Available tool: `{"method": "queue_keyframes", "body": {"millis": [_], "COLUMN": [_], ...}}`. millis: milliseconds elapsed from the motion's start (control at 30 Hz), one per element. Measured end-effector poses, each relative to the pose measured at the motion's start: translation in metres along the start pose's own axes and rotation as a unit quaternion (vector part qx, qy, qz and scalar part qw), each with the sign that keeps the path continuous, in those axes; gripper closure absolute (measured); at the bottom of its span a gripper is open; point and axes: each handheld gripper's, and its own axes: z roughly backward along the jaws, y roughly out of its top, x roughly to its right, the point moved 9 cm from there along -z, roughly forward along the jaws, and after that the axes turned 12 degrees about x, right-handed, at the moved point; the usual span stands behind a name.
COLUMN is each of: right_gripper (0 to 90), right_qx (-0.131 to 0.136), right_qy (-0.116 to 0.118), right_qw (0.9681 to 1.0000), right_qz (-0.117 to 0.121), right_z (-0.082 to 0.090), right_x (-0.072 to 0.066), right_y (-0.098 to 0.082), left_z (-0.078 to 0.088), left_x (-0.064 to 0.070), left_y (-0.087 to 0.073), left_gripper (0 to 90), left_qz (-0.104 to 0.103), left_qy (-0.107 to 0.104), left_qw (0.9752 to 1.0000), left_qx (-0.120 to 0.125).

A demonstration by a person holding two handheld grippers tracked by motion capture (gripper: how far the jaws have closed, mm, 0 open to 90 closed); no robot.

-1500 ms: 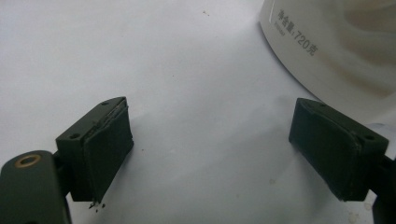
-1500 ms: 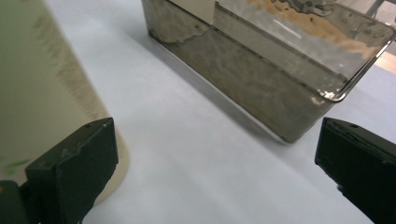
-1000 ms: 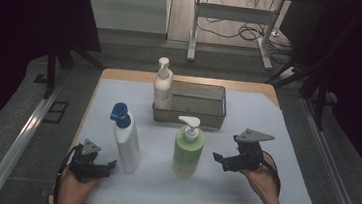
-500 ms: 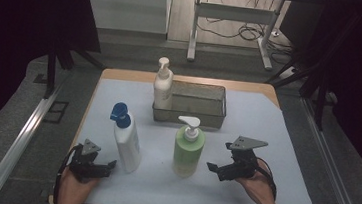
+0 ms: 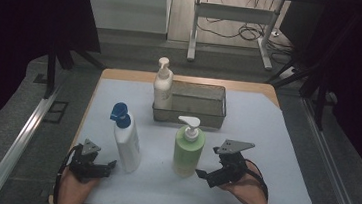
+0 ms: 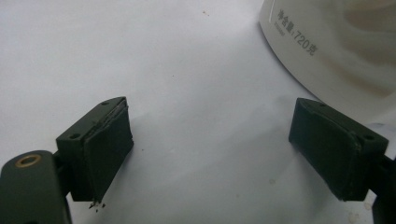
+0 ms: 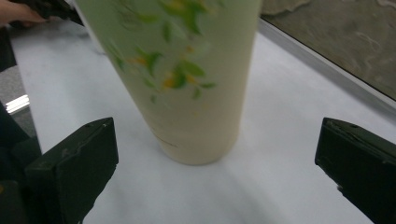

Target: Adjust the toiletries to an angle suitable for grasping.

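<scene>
A green pump bottle point(image 5: 188, 149) stands upright on the white mat, just left of my right gripper point(image 5: 205, 176). That gripper is open, and in the right gripper view the green pump bottle point(image 7: 187, 74) rises just ahead of the gap between the wide-apart jaws. A white bottle with a blue pump point(image 5: 125, 139) stands at the left. My left gripper point(image 5: 107, 168) rests open on the mat beside its base; the white bottle point(image 6: 336, 46) shows at the upper right of the left gripper view. A cream pump bottle point(image 5: 162, 86) stands by the left end of a grey tray point(image 5: 215, 119).
The grey tray sits at the back middle of the table. The white mat point(image 5: 275, 141) covers most of the table, with free room to the right. Dark floor, rails and a metal stand leg point(image 5: 194, 28) lie beyond the table.
My right gripper has moved left and toward the front, closing in on the green bottle's base. The left gripper has stayed put.
</scene>
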Motion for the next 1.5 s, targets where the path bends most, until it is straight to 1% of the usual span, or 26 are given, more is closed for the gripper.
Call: {"method": "queue_keyframes", "body": {"millis": [33,67,133,167,233,267,333,400,467,567,833,1100,1233,1400,1433,1500], "right_gripper": [0.0,0.0,0.0,0.0,0.0,0.0,0.0,0.0,0.0,0.0,0.0,1.4,5.0,9.3,11.0,11.2], "right_qx": [0.006,0.007,0.007,0.012,0.014,0.023,0.026,0.031,0.034,0.037,0.042,0.043,0.052,0.054,0.053,0.051], "right_qy": [0.003,0.003,0.004,0.004,0.005,0.007,0.009,0.010,0.015,0.017,0.009,0.001,-0.001,-0.002,-0.005,-0.005], "right_qw": [1.0000,0.9999,0.9999,0.9998,0.9998,0.9995,0.9995,0.9993,0.9991,0.9990,0.9986,0.9983,0.9979,0.9977,0.9976,0.9977], "right_qz": [0.005,0.008,0.010,0.013,0.015,0.018,0.017,0.020,0.018,0.021,0.029,0.038,0.038,0.042,0.045,0.045], "right_z": [-0.001,-0.002,-0.002,-0.003,-0.004,-0.005,-0.006,-0.009,-0.011,-0.013,-0.027,-0.037,-0.040,-0.041,-0.041,-0.041], "right_x": [-0.004,-0.004,-0.006,-0.009,-0.010,-0.012,-0.014,-0.016,-0.019,-0.021,-0.022,-0.022,-0.022,-0.024,-0.023,-0.023], "right_y": [0.004,0.005,0.007,0.012,0.014,0.019,0.021,0.026,0.031,0.035,0.048,0.054,0.060,0.062,0.063,0.063], "left_z": [0.000,0.000,0.000,0.000,0.000,0.000,0.000,0.000,0.000,0.000,0.000,0.000,0.000,0.000,0.000,0.000], "left_x": [0.000,0.000,0.000,0.000,0.000,0.000,0.000,0.000,0.000,0.000,0.000,0.000,0.000,0.000,0.000,0.000], "left_y": [0.000,0.000,0.000,0.000,0.000,0.000,0.000,0.000,0.000,0.000,0.000,0.000,0.000,0.000,0.000,0.000], "left_gripper": [12.9,12.9,12.8,12.8,12.8,12.8,12.8,12.8,12.8,12.9,12.8,12.8,12.8,12.8,12.8,12.8], "left_qz": [0.000,0.000,0.000,0.000,0.000,0.000,0.000,0.000,0.000,0.000,0.000,0.000,0.000,0.000,0.000,0.000], "left_qy": [0.000,0.000,0.000,0.000,0.000,0.000,0.000,0.000,0.000,0.000,0.000,0.000,0.000,0.000,0.000,0.000], "left_qw": [1.0000,1.0000,1.0000,1.0000,1.0000,1.0000,1.0000,1.0000,1.0000,1.0000,1.0000,1.0000,1.0000,1.0000,1.0000,1.0000], "left_qx": [0.000,0.000,0.000,0.000,0.000,0.000,0.000,0.000,0.000,0.000,-0.001,-0.001,0.000,0.000,0.000,-0.001]}}
